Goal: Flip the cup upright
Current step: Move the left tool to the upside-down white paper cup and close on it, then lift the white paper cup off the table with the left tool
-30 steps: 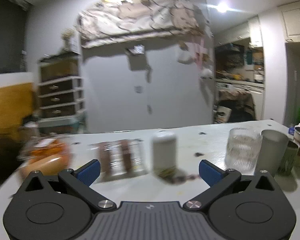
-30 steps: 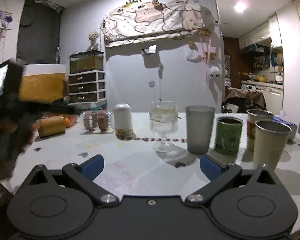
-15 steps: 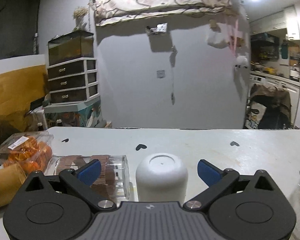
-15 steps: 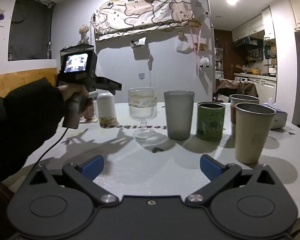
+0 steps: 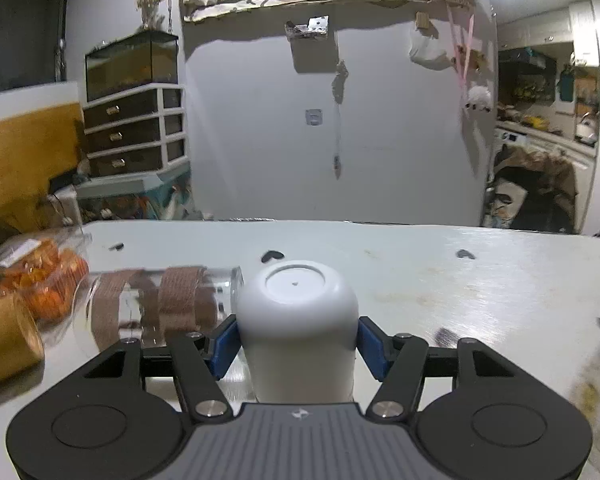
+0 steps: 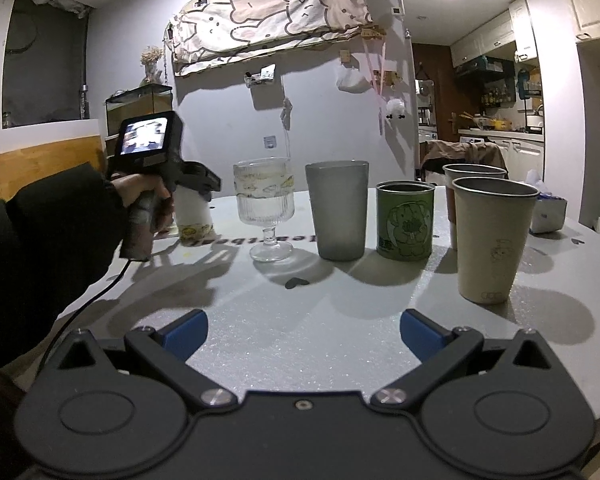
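A white cup [image 5: 298, 328] stands upside down on the white table [image 5: 460, 280], its base facing up. My left gripper [image 5: 298, 346] is shut on it, with a blue pad against each side. In the right wrist view the same cup [image 6: 192, 216] shows at the left, held by the left gripper [image 6: 198, 184] in a black-sleeved hand. My right gripper [image 6: 302, 334] is open and empty, low over the table's near part, well short of the cups.
A clear tube of brown biscuits [image 5: 156, 304] lies just left of the cup, beside an orange-filled pack [image 5: 40, 276]. A stemmed glass [image 6: 266, 208], grey tumbler [image 6: 338, 210], green can [image 6: 406, 220] and two paper cups [image 6: 492, 240] stand in a row to the right.
My left gripper moved forward around the white cup and closed on it. My right gripper stayed open and barely moved.
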Demonstrator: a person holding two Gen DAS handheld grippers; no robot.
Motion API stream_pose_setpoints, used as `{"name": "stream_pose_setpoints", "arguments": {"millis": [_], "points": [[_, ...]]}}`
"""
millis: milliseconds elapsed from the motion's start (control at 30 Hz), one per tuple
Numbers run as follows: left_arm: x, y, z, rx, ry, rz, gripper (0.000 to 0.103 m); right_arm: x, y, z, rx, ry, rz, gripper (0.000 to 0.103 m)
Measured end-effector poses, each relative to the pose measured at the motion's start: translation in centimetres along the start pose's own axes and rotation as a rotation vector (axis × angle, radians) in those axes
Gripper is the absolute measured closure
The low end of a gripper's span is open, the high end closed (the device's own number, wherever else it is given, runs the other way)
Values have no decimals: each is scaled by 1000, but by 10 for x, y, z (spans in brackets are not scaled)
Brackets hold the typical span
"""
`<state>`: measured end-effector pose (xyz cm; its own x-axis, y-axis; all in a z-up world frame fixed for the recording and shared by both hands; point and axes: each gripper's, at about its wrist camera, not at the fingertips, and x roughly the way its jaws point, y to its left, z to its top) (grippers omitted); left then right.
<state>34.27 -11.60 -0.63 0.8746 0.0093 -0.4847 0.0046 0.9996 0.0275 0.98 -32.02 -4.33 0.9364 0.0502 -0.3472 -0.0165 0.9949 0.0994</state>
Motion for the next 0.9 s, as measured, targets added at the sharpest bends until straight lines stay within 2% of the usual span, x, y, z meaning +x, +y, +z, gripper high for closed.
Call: {"name": "stream_pose_setpoints", "arguments": {"millis": [200, 467, 600, 833, 900], "points": [[-56, 14, -15, 14, 11, -129, 40, 3, 1, 3, 33, -4, 17, 0], [-146, 15, -64, 158, 47, -311, 40, 3, 13, 10, 40, -9, 37, 0], [-180, 18, -89, 232, 91, -396, 40, 2, 24, 12, 31, -7, 64, 2], [-219, 23, -116, 324, 85, -444, 40, -2, 37, 7, 4, 9, 117, 8], [-224, 23, -119, 319, 82, -457, 37, -2, 41, 4, -7, 27, 155, 14]]}}
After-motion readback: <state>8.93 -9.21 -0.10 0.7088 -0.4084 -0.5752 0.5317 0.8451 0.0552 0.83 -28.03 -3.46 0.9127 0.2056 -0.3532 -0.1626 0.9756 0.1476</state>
